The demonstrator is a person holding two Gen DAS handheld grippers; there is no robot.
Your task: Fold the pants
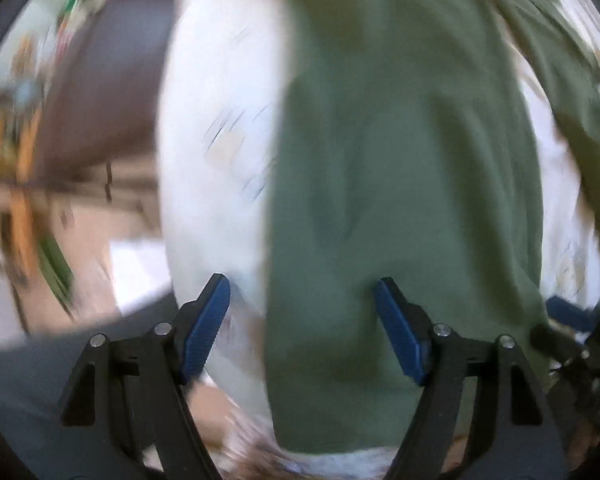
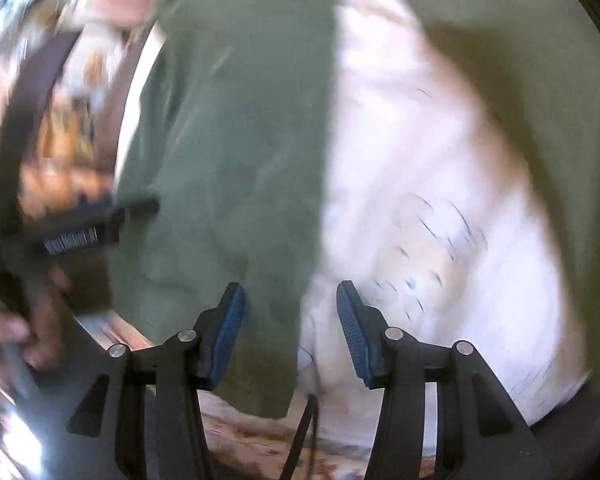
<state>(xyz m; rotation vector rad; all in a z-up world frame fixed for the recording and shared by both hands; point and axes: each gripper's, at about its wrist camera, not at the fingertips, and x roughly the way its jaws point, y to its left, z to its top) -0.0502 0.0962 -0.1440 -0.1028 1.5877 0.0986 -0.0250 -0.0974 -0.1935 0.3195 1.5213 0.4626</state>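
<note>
Green pants point(image 1: 380, 160) lie spread flat on a white printed sheet point(image 1: 220, 100), one leg running down the middle of the left wrist view. My left gripper point(image 1: 303, 282) hovers over the leg's left edge, open, with no cloth pinched between its blue pads. In the right wrist view the same green pants point(image 2: 228, 140) fill the left half, on the sheet point(image 2: 420, 200). My right gripper point(image 2: 289, 286) stands open above the leg's right edge, pads apart from the fabric. A second green stretch point(image 2: 500, 40) crosses the upper right. Everything is motion-blurred.
Brown furniture point(image 1: 100, 100) and pale floor point(image 1: 100, 220) lie left of the sheet. The other gripper's dark finger point(image 2: 100, 224) and a hand point(image 2: 4, 320) show at the left of the right wrist view. A black cord point(image 2: 300, 432) hangs over a patterned rug point(image 2: 252, 440).
</note>
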